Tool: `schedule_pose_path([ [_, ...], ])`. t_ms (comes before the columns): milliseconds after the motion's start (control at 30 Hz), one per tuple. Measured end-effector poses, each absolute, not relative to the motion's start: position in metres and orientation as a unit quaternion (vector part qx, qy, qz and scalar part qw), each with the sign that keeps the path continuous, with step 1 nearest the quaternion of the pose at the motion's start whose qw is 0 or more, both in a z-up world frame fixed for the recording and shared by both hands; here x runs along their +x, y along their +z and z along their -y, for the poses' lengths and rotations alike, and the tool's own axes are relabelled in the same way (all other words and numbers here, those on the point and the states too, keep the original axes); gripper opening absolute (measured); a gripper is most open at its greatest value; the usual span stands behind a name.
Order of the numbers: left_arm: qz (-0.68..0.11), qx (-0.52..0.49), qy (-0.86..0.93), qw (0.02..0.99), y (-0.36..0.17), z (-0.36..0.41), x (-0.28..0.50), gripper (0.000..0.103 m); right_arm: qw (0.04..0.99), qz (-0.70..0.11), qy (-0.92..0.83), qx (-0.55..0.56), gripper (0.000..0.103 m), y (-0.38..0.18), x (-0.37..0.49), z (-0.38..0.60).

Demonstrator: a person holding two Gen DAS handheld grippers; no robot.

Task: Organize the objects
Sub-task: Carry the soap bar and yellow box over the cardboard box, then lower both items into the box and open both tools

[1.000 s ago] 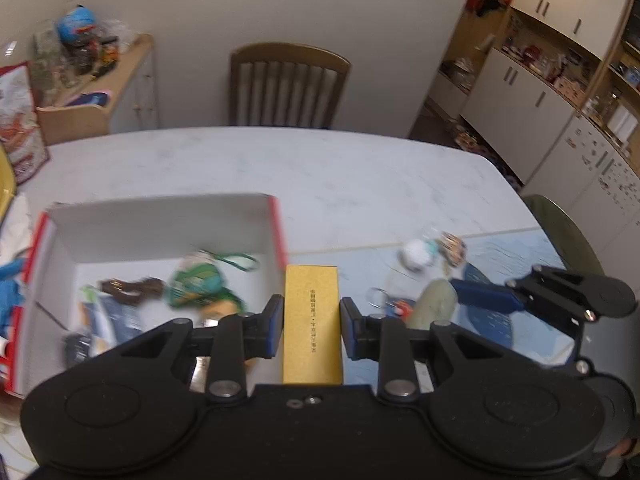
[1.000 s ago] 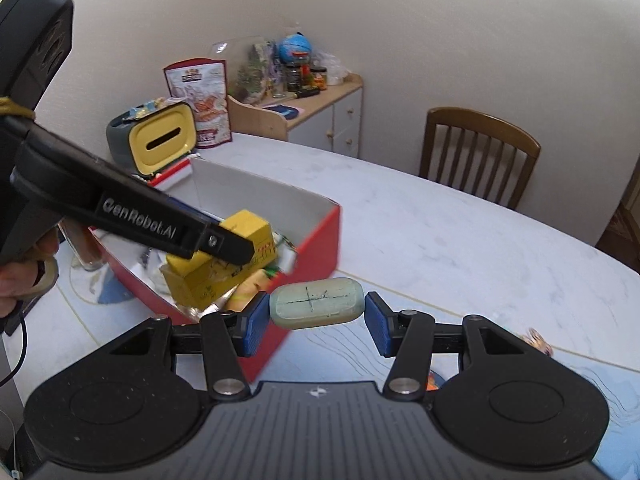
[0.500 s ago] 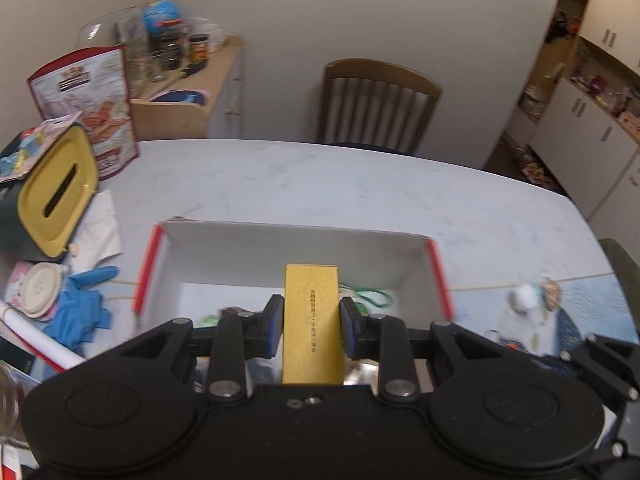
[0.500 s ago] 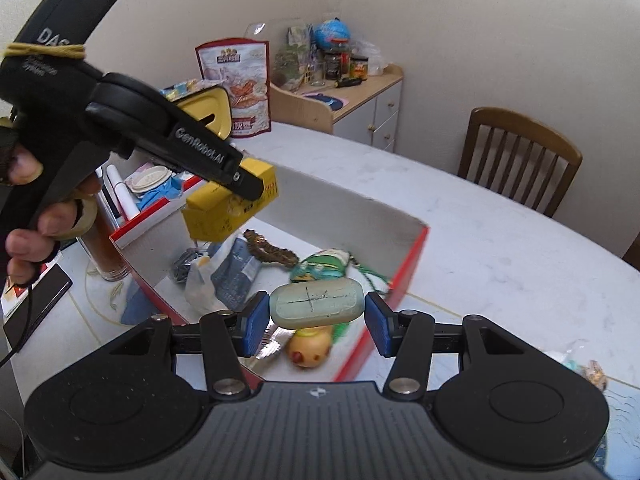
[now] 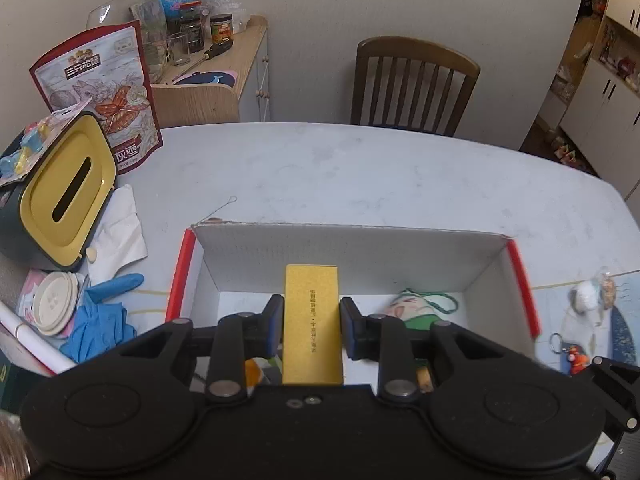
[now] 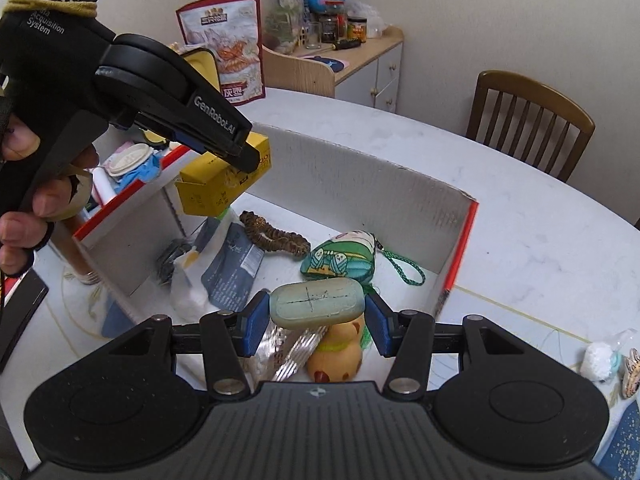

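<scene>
**Both hand-held grippers loaded above the red-edged box**

Your left hand-held gripper (image 5: 312, 322) is clamped on a yellow carton (image 5: 312, 320) with a line of small dark print down its top face, too fine to read. You hold it over the open cardboard box (image 5: 352, 246), white inside with red rims. Your right hand-held gripper (image 6: 318, 322) is closed on a pale green soap bar (image 6: 317, 302) scored with a cross, also above the box interior.

Inside the box lie a green printed pouch (image 6: 340, 262) with a green cord, a brown scrunchie (image 6: 274, 234), a dark grey sachet (image 6: 230, 270) and a yellow toy figure (image 6: 338, 354) just below the soap.

In the right wrist view, the left tool's arm reads "GenRobot.AI", and its body shows "DAS" and "Acquisition System"; your left hand (image 6: 28, 192) grips its handle.

The box sits on a white marbled worktop (image 5: 360, 172). To its left are a yellow-lidded tissue holder (image 5: 60, 192), a blue glove (image 5: 98, 320) and a red-bordered snack bag (image 5: 100, 80) with Chinese print. To the right lie a white pompom (image 5: 584, 296) and a keyring (image 5: 570, 350) on a blue patterned mat. Beyond stand a wooden chair (image 5: 414, 84), a low cabinet (image 5: 224, 80) carrying jars and a globe, and white cupboards.
</scene>
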State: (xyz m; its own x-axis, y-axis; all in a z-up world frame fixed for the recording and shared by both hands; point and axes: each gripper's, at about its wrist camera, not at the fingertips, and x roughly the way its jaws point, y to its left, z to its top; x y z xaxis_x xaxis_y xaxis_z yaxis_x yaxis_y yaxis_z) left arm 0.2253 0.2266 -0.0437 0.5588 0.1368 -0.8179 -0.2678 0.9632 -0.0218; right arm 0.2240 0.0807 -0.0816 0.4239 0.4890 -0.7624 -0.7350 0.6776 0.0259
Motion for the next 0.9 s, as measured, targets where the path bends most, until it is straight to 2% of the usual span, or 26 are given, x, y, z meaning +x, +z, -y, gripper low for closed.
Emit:
schedule_pose_path([
  [900, -0.52, -0.069, 0.097, 0.846, -0.108, -0.239, 0.269, 0.028, 0.793, -0.437, 0.373, -0.201, 0.051, -0.124, 0.248, -0.133],
])
